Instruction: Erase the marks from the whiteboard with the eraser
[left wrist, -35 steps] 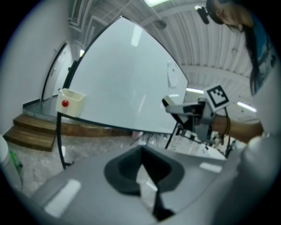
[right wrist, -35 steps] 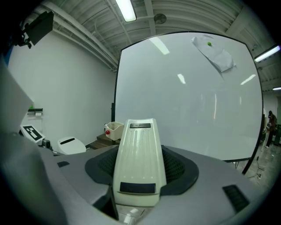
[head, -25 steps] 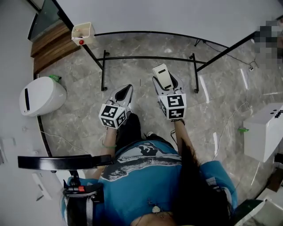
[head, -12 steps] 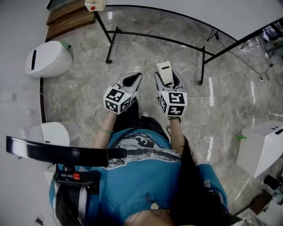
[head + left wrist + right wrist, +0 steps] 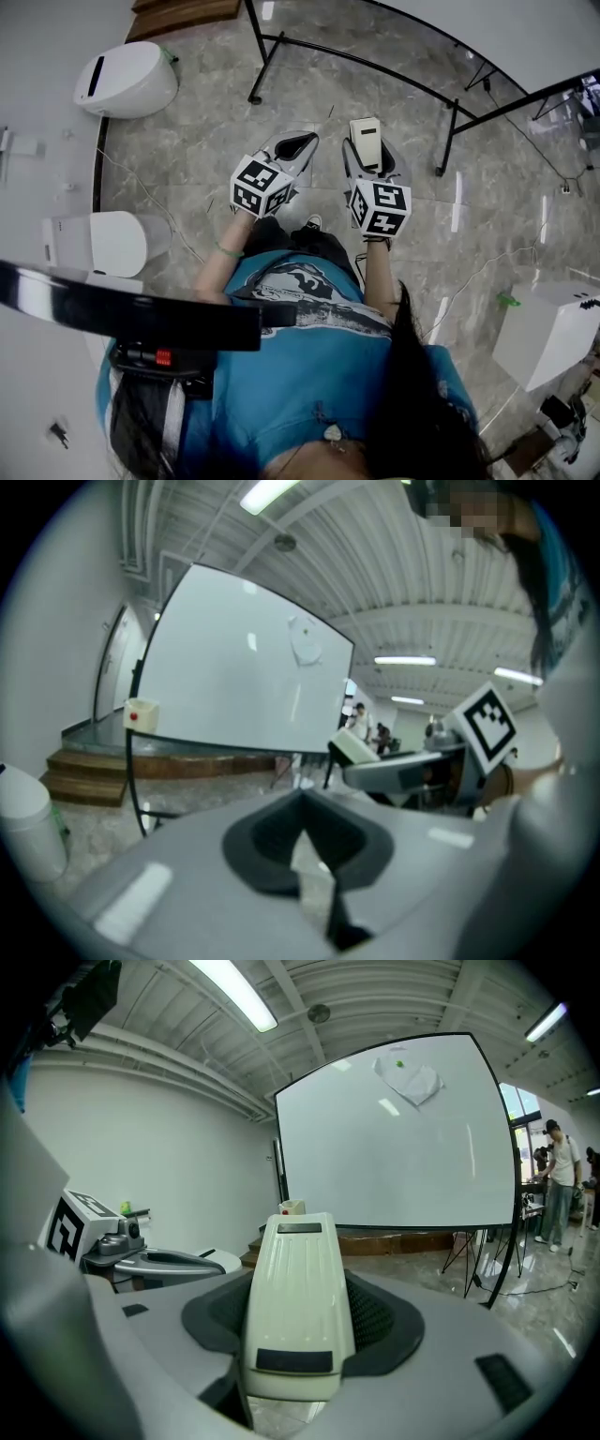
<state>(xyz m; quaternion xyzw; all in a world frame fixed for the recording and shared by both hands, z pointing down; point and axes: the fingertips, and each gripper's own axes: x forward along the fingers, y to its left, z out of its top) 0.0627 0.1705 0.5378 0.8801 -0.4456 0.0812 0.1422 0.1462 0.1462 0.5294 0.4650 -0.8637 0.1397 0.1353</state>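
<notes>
**On a marbled floor (image 5: 206,141), eraser (image 5: 296,1279) clamped, whiteboard (image 5: 394,1147) ahead**

In the head view, at 10 o'clock, a rounded white container (image 5: 127,80). Near centre, the left gripper (image 5: 297,146), marker cube toward the wearer, nose aimed at 1 o'clock. In its own view, closed at the jaw tips, with only a sliver of floor showing behind them, gripping nothing. Just beside it at 3 o'clock, not touching, the right gripper (image 5: 367,157), clamped lengthwise on the cream eraser, with the eraser's front end poking past the jaw tips toward 12 o'clock. Below both, at 6 o'clock, the forearms and blue shirt of a person (image 5: 300,375). From 12 round to 2 o'clock, the black stand legs (image 5: 449,139) under the whiteboard. At 4 o'clock, a white box (image 5: 548,333).

In the right gripper view, whiteboard upright at 12 o'clock, well apart from the eraser, bearing a pale patch (image 5: 412,1082) with a green dot near its top edge. Just above the eraser's tip, a small white button box (image 5: 292,1207) with a red dot.
</notes>
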